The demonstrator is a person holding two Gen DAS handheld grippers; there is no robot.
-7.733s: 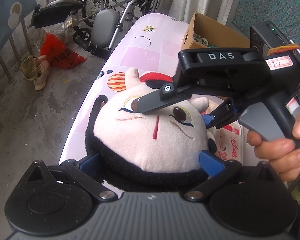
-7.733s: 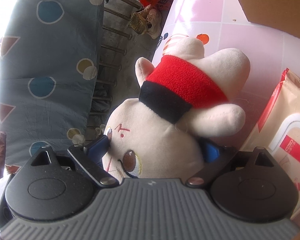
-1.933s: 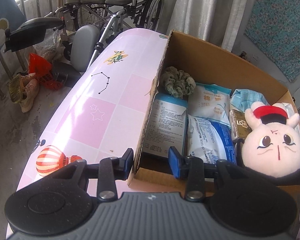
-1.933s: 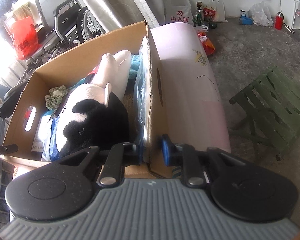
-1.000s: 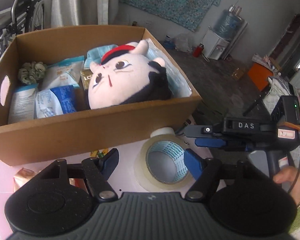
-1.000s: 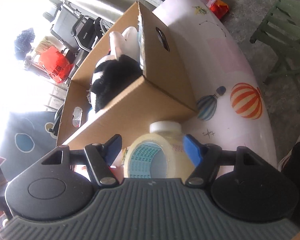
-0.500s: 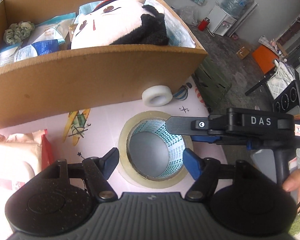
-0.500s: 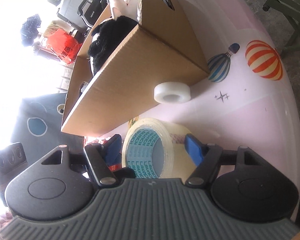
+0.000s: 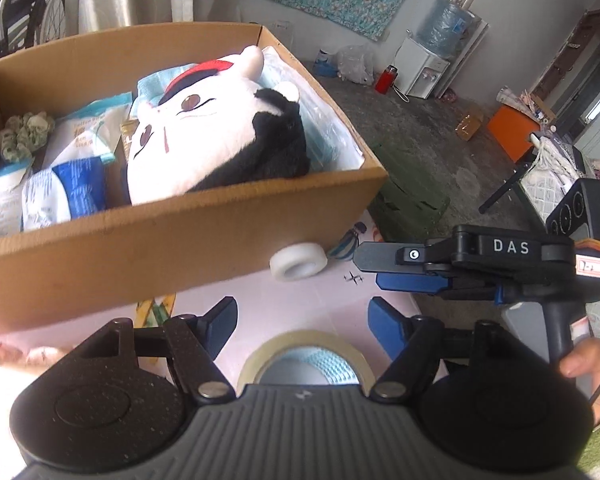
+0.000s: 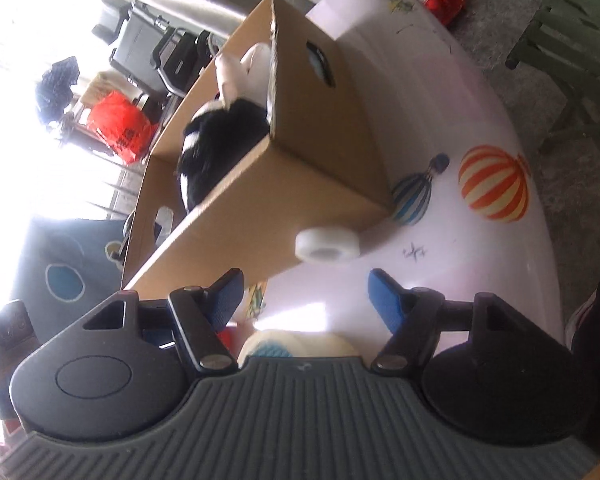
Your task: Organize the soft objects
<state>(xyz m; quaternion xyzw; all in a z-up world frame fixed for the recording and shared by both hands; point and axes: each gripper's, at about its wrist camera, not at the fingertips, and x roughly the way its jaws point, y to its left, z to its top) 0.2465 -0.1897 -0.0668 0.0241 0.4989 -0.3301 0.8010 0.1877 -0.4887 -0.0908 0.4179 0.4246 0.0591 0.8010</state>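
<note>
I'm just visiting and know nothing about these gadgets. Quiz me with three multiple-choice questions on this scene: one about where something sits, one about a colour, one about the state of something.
1. Where is the plush doll?
A. Inside the cardboard box
B. On the floor
C. Between the left gripper's pads

2. What colour is the small tape roll beside the box?
A. Red
B. White
C. Green

3. How do the jaws of the left gripper stand?
A. Clamped on the doll
B. Fully shut with nothing between
C. Open, holding nothing

Answers:
1. A, its face and black hair rise above the box's near wall.
2. B, it lies plain white on the pink table against the box.
3. C, the blue pads stand apart, and the large tape roll lies below them, untouched.
</note>
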